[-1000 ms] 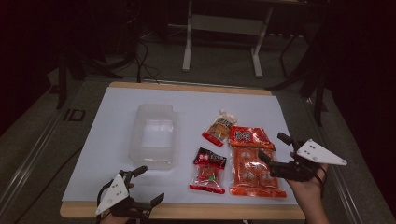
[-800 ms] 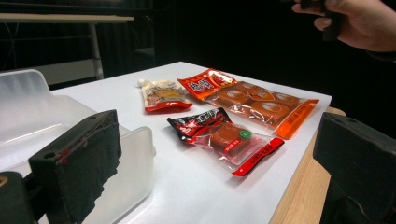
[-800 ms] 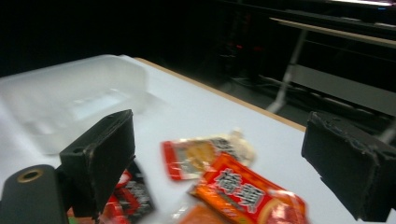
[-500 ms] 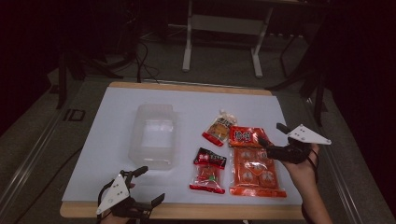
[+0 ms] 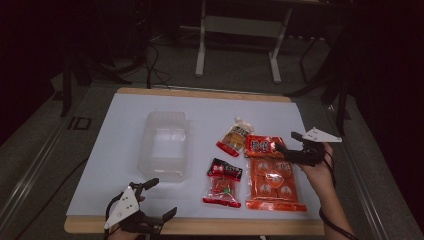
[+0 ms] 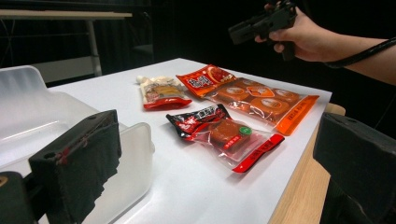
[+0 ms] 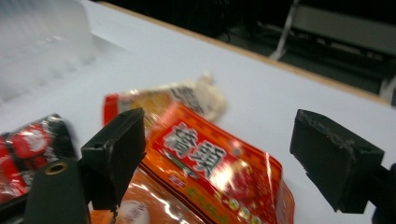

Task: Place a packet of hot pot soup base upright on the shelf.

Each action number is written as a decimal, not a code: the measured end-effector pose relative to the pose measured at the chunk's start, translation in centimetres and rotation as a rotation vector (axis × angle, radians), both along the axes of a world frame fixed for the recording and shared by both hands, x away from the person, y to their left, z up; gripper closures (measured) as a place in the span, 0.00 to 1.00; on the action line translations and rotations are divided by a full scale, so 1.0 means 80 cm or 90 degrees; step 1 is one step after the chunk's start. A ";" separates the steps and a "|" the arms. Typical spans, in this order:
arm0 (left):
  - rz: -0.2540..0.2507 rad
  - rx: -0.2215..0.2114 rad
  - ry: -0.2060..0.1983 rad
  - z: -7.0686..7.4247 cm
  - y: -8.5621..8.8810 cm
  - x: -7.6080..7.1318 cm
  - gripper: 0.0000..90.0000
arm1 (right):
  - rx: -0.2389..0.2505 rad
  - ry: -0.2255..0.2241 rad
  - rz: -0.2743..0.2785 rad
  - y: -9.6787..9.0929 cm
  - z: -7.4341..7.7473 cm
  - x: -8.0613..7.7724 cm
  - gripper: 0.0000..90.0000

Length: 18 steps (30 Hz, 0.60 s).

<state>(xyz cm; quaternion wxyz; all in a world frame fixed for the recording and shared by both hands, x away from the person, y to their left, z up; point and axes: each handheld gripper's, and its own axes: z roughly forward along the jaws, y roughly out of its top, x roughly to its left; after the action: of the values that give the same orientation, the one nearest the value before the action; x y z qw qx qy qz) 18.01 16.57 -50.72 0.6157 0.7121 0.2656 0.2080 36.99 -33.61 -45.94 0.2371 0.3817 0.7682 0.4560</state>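
Three snack packets right of one clear tub (image 5: pixel 166 145), right gripper (image 5: pixel 283 147) now over the large orange packet (image 5: pixel 272 175), jaws wide, lately narrowing, empty, left gripper (image 5: pixel 157 198) open, unmoved

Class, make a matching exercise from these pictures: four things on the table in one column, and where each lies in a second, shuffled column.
1. clear plastic tub
2. large orange packet
3. black and red packet
4. small pale pouch

A. under the right gripper
B. left half of the table
C. farthest back of the snacks
D. between tub and orange packet

Pairs: 1-B, 2-A, 3-D, 4-C
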 end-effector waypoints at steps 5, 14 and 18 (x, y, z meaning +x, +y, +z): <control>0.000 -0.001 0.002 -0.001 0.000 0.000 0.02 | 0.000 0.030 -0.007 -0.005 -0.016 0.014 0.24; -0.001 0.013 0.000 -0.002 -0.002 0.000 0.02 | -0.009 0.064 -0.035 -0.014 -0.039 0.034 0.26; -0.006 0.013 0.002 -0.002 -0.003 0.000 0.02 | -0.011 0.084 -0.038 -0.017 -0.051 0.040 0.29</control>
<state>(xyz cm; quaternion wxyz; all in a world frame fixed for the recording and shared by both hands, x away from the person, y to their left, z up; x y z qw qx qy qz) 18.00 16.34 -50.89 0.6090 0.7200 0.2610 0.2062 40.16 -34.94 -50.01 0.2027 0.4318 0.7742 0.4161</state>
